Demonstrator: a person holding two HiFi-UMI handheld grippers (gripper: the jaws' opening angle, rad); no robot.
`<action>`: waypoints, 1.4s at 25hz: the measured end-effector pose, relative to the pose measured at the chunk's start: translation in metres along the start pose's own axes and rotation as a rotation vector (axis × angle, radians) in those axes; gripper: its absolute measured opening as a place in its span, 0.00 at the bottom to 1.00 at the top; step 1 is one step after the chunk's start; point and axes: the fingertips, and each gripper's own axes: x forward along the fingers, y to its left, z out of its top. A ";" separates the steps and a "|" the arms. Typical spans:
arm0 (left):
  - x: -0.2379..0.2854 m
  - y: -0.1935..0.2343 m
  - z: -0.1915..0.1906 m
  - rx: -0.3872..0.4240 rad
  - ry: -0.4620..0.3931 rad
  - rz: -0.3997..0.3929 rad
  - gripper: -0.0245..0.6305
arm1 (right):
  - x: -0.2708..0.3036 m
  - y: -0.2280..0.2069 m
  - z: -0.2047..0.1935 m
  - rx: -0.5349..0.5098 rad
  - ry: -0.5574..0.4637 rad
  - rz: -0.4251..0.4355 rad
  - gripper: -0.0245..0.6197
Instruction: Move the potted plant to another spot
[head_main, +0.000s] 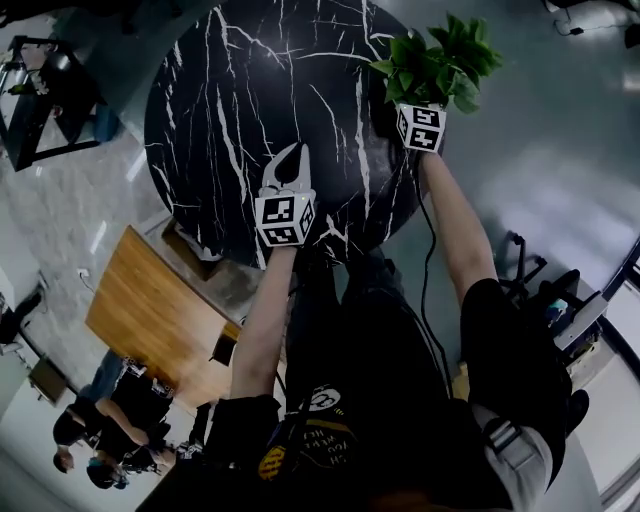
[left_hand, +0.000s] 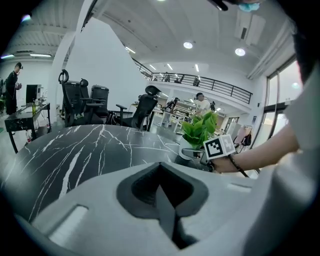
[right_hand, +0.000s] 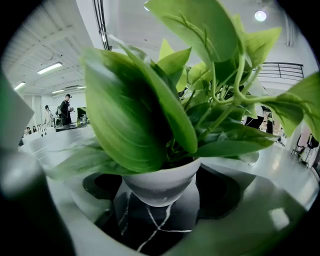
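Round black table (head_main: 250, 100), white marble veining, fills the upper middle of the head view. It stands on a grey glossy floor (head_main: 560, 170). A wooden desk (head_main: 160, 310) sits below and left of it. Black office chairs (left_hand: 85, 102) stand beyond the table's far side in the left gripper view.

Potted plant (head_main: 435, 60): at the table's right rim in the head view, broad green leaves reaching out past the edge. The left gripper view shows the same plant (left_hand: 200, 132) at the right edge of the tabletop.

Right gripper (head_main: 420, 125): arm stretched out, marker cube just below the foliage. In its own view the jaws stand wide apart, spread to the width of the white pot (right_hand: 160, 185). The dark pads (right_hand: 225, 192) meet the pot's sides left and right, so it has hold of the pot. Leaves fill most of that view. Veined tabletop shows below the pot's rounded base. Cannot tell whether the base rests on the top or is just clear of it.

Left gripper (head_main: 288, 180): over the table's near part, well apart from the plant. Jaws brought fully together, nothing between them (left_hand: 167, 200).
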 end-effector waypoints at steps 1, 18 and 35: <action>0.003 -0.003 0.000 0.002 0.005 -0.003 0.04 | 0.000 -0.009 -0.001 0.006 -0.002 -0.006 0.76; 0.013 -0.033 -0.009 0.024 0.045 -0.059 0.04 | -0.007 -0.011 -0.014 -0.074 -0.005 0.060 0.76; 0.003 -0.041 -0.017 0.011 0.049 -0.078 0.04 | -0.047 0.020 -0.041 -0.047 0.064 0.082 0.68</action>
